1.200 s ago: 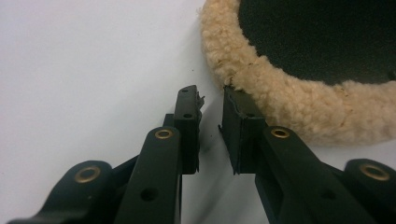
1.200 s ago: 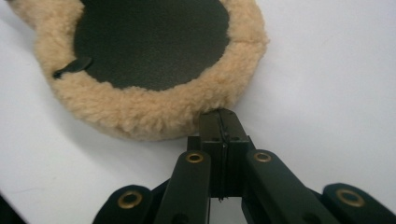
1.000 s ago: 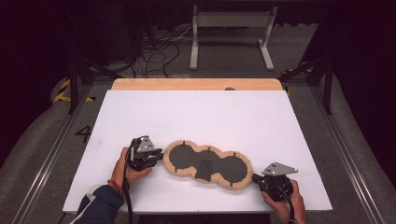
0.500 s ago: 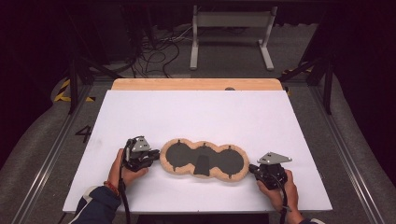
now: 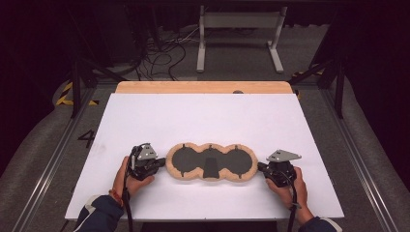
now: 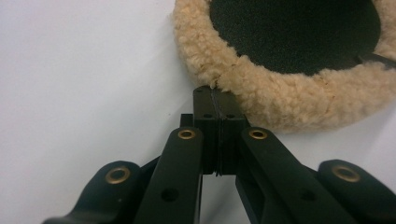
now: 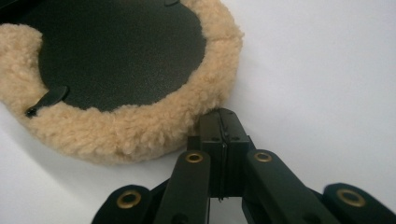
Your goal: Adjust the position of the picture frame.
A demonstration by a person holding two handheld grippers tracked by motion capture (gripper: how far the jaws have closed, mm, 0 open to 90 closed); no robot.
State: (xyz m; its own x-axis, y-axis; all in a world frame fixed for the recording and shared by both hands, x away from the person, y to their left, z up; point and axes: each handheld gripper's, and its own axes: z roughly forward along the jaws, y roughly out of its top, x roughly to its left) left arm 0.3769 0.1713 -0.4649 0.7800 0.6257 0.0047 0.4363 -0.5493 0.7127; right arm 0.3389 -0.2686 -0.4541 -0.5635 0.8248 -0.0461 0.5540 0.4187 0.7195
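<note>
— Fleece pad (image 5: 211, 162), the long three-lobed one with the dark inner panels: where does it lie?

— Flat on the white table top (image 5: 203, 116), toward the near edge, lengthwise between the two hands. Nearest the camera are the person's sleeves and hands; the left gripper (image 5: 157, 163) sits at the pad's left end and the right gripper (image 5: 262, 167) at its right end.

— Are the grippers holding it?

— No, as far as I can judge. In the left gripper view the two black jaws are pressed flat together with nothing between them, their tip (image 6: 214, 93) right against the woolly rim (image 6: 280, 100). The left jaws have just been closing, on nothing. The right gripper view shows the same: jaws closed on each other, tip (image 7: 223, 116) just beside the fleece edge (image 7: 140, 130).

— So what step is this?

— It looks like squaring up or nudging the pad from both ends with closed tips, not lifting it.

— And next?

— To pick it up, each gripper would have to open and slide one jaw under the soft rim, both ends together, since the pad is floppy. To shift it, gentle even pushes would do.

— Anything beyond?

— A wooden strip (image 5: 203, 87) along the far edge, then cables (image 5: 164, 55) and a metal stand (image 5: 240, 36) on the floor.
</note>
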